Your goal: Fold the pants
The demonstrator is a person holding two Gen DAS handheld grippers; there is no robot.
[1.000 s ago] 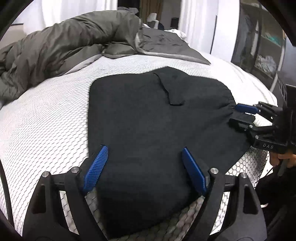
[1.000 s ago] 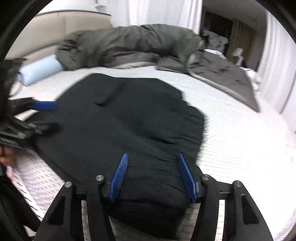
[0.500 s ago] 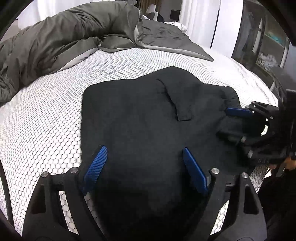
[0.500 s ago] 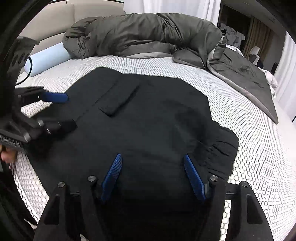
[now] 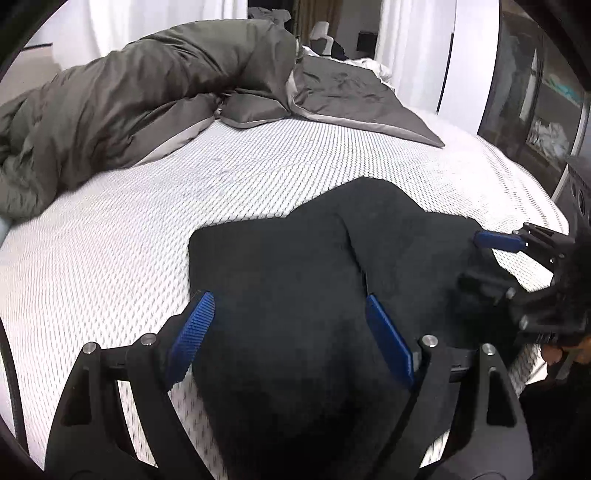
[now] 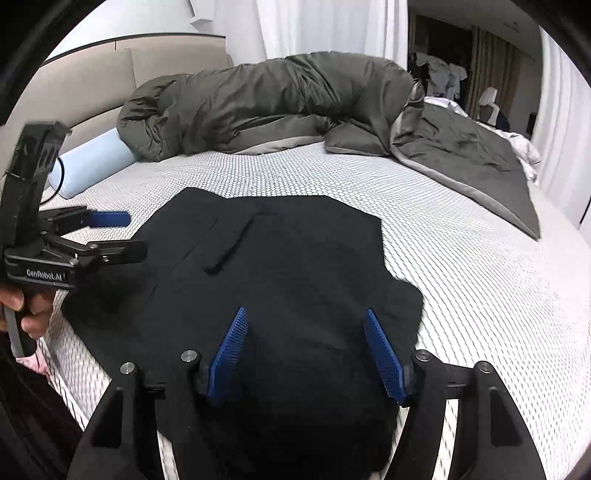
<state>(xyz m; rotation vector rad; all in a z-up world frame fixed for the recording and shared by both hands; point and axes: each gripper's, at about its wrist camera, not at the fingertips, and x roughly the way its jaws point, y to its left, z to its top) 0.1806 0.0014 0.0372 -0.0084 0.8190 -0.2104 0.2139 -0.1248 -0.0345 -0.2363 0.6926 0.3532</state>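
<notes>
Black pants point(image 5: 295, 266) point(image 6: 288, 258) lie folded and flat on the white honeycomb mattress point(image 5: 110, 240) point(image 6: 480, 277), near its front edge. A pocket flap shows on top. My left gripper point(image 5: 288, 301) hovers over the near left part of the pants, open, its blue pads clear of the cloth. It also shows in the right wrist view as the left gripper point(image 6: 133, 234), held by a hand. My right gripper point(image 6: 306, 314) hovers over the near right part with its jaws opening; the cloth lies beneath them, not pinched. In the left wrist view the right gripper point(image 5: 472, 258) stands at the pants' right edge.
A bunched grey duvet point(image 5: 147, 92) point(image 6: 277, 103) covers the far side of the bed. A light blue bolster point(image 6: 88, 162) lies by the beige headboard point(image 6: 92, 85). White curtains point(image 6: 325, 26) hang behind, and dark shelving point(image 5: 535, 103) stands past the right mattress edge.
Both grippers have drawn back and risen from the pants, which now sit farther off in each view. The right gripper's pads stand wider apart. The pants lie still.
</notes>
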